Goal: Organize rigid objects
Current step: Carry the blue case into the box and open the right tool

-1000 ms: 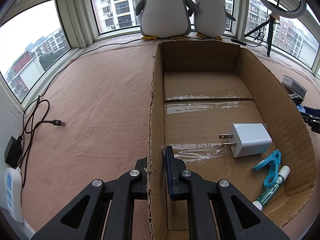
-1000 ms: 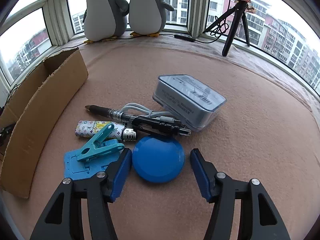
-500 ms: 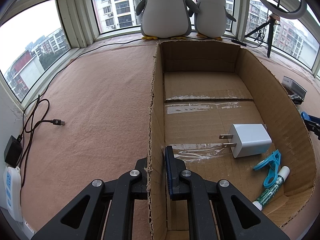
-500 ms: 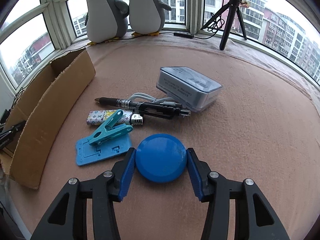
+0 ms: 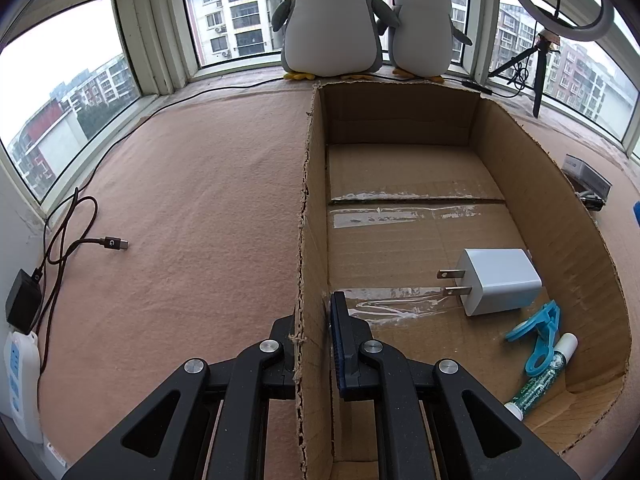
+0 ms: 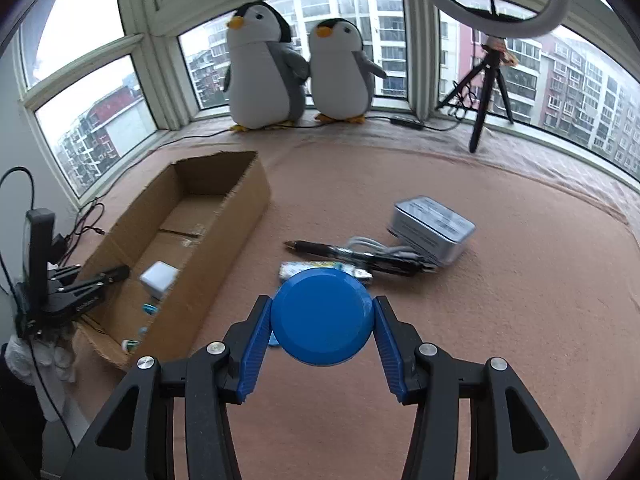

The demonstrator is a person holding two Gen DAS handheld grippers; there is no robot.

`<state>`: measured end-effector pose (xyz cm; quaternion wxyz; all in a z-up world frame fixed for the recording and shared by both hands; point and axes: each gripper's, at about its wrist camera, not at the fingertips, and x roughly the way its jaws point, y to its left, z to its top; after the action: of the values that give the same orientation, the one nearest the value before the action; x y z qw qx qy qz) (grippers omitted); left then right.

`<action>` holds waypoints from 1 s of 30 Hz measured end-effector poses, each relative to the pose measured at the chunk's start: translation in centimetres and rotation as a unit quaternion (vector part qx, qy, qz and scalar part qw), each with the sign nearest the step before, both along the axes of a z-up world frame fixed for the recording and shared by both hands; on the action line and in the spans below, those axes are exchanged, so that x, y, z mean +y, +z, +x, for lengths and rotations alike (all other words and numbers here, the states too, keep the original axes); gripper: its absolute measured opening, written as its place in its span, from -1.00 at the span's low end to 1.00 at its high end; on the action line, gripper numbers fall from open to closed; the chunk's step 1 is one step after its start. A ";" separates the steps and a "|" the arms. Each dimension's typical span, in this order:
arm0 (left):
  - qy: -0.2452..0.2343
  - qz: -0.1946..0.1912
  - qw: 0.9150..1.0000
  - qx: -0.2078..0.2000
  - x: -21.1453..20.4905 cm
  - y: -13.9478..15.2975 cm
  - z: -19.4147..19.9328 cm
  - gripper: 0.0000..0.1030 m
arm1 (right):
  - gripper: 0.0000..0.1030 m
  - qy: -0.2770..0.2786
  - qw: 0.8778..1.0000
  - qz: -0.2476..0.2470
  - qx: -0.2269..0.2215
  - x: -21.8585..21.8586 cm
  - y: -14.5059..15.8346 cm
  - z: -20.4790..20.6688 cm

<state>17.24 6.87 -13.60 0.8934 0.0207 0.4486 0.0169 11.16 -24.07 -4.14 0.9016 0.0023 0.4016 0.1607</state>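
- Left gripper point(image 5: 314, 322), lower centre of its view: pinched on the cardboard box point(image 5: 580, 240) side wall, which hides the outer finger's pad.
- Box floor, lower right: white charger point(image 5: 498, 282), blue clip point(image 5: 538, 334), tube partly cut off.
- Right gripper point(image 6: 322, 318): clamping the blue disc point(image 6: 322, 316), which hides part of the lighter point(image 6: 296, 268) behind it.

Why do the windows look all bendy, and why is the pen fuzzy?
Both views use fisheye lenses, which bow the window frames. In the right wrist view the pen and grey box are motion-blurred, while the blue disc stays sharp. The left wrist view is crisp.
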 end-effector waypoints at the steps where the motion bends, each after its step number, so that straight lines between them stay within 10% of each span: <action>1: 0.000 0.000 1.000 0.000 0.0 0.0 0.0 -0.81 | -0.11 0.012 1.000 0.003 -0.004 0.9 0.5 -0.2; 30: -0.001 -0.003 1.000 0.000 0.0 0.0 0.1 -0.81 | -0.09 0.129 0.991 0.013 0.021 14.3 -1.3 0.2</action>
<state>17.33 6.83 -13.57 0.8933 0.0183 0.4489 0.0151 11.37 -9.78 -5.40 0.8648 -0.0344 0.4150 0.2806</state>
